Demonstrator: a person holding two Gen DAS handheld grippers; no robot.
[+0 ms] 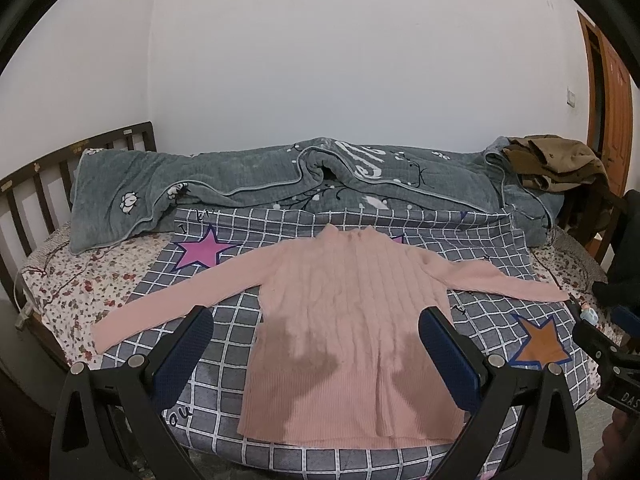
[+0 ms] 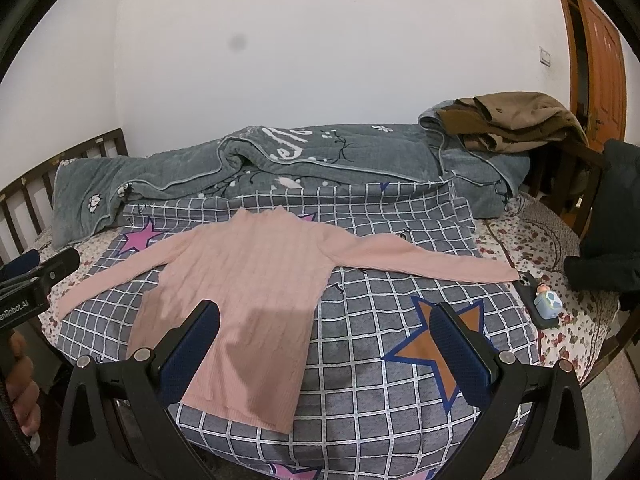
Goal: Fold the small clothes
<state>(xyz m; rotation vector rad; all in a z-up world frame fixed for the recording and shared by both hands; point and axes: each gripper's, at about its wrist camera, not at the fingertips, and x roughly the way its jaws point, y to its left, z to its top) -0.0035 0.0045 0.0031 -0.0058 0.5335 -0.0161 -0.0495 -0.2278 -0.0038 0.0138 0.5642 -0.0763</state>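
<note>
A small pink ribbed sweater (image 1: 352,312) lies flat, front up, on a grey checked sheet (image 1: 224,320) with star prints, both sleeves spread wide, collar away from me. It also shows in the right wrist view (image 2: 248,292). My left gripper (image 1: 316,344) is open and empty, hovering above the sweater's lower body. My right gripper (image 2: 326,340) is open and empty, hovering over the sweater's right hem edge and the sheet. The left gripper also shows at the left edge of the right wrist view (image 2: 40,276).
A rolled grey quilt (image 1: 280,184) lies along the back of the bed. Brown clothes (image 1: 556,160) are piled at the back right. A small figurine (image 2: 548,300) sits by the right sleeve end. A wooden headboard (image 1: 48,176) stands left, a door (image 2: 596,60) far right.
</note>
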